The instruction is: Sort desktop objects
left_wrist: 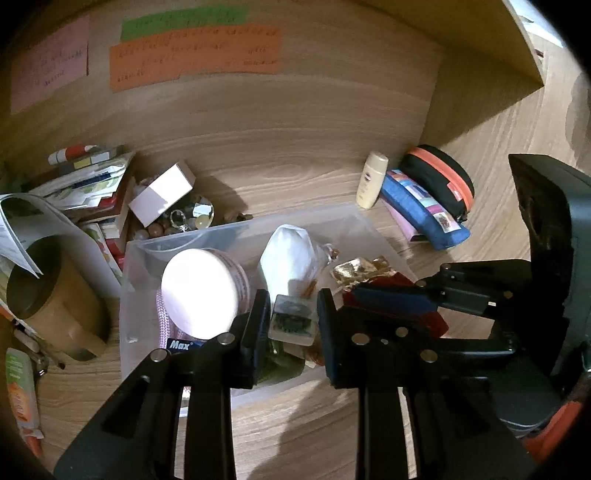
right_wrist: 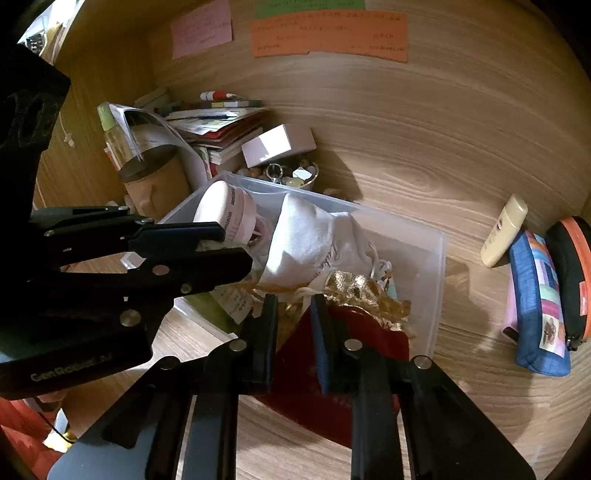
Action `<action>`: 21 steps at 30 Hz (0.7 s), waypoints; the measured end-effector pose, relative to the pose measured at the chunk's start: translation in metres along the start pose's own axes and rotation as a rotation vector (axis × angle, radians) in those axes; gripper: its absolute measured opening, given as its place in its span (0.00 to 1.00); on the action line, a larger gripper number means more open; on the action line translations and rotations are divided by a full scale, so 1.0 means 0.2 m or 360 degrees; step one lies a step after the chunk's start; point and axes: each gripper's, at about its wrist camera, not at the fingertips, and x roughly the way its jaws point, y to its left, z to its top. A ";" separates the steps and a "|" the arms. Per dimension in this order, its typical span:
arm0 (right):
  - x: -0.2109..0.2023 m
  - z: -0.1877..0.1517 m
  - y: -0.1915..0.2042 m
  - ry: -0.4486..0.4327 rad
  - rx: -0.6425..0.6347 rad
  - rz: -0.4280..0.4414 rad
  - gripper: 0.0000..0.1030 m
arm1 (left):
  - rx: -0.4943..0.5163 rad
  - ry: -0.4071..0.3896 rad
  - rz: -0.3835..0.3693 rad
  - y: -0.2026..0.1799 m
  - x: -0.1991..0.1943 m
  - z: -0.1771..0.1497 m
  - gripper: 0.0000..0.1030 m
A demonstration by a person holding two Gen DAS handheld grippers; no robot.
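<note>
Lying between the left gripper's [left_wrist: 291,325] parted jaws, untouched, a small clear block [left_wrist: 292,320]; right jaws [right_wrist: 293,325] pinching red pouch [right_wrist: 354,332].

The left gripper [left_wrist: 291,325] points forward and downward, its jaws standing apart with a small clear block between them. The right gripper [right_wrist: 293,332] reaches in just beside it, jaws narrowed, its fingertips [right_wrist: 267,314] pressed into dark red fabric.

Both wrist views look steeply down, close over the clear bin [left_wrist: 373,229] [right_wrist: 436,266] on the desk. The left looks from its near side, the right from its right end; both share the wall notes [left_wrist: 192,55] [right_wrist: 328,35].
</note>
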 end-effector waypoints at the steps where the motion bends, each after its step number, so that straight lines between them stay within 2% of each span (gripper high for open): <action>1: -0.01 0.00 0.00 -0.0007 -0.0004 -0.0006 0.16 | -0.0001 -0.0007 -0.0001 0.00 -0.01 0.00 0.23; 5: -0.06 0.00 0.02 -0.0045 -0.0023 -0.0035 0.19 | 0.0003 -0.0043 0.0018 0.00 -0.05 0.00 0.25; 8: -0.09 -0.01 0.03 -0.0073 -0.0034 -0.0069 0.29 | -0.0005 -0.0064 0.0032 0.02 -0.08 -0.01 0.33; 11: -0.12 -0.01 0.04 -0.0099 -0.0040 -0.0094 0.36 | -0.0013 -0.0078 0.0049 0.03 -0.10 -0.02 0.35; 13: -0.14 -0.02 0.04 -0.0108 -0.0041 -0.0103 0.38 | -0.0020 -0.0085 0.0066 0.04 -0.11 -0.02 0.40; 14: -0.15 -0.03 0.05 -0.0114 -0.0040 -0.0111 0.40 | -0.0025 -0.0092 0.0080 0.04 -0.12 -0.03 0.46; 16: -0.17 -0.04 0.05 -0.0130 -0.0047 -0.0131 0.49 | -0.0034 -0.0115 0.0113 0.05 -0.15 -0.04 0.52; 20: -0.22 -0.06 0.07 -0.0176 -0.0062 -0.0185 0.57 | -0.0048 -0.0146 0.0167 0.06 -0.19 -0.06 0.62; 21: -0.23 -0.07 0.08 -0.0182 -0.0060 -0.0189 0.61 | -0.0053 -0.0156 0.0185 0.06 -0.20 -0.07 0.66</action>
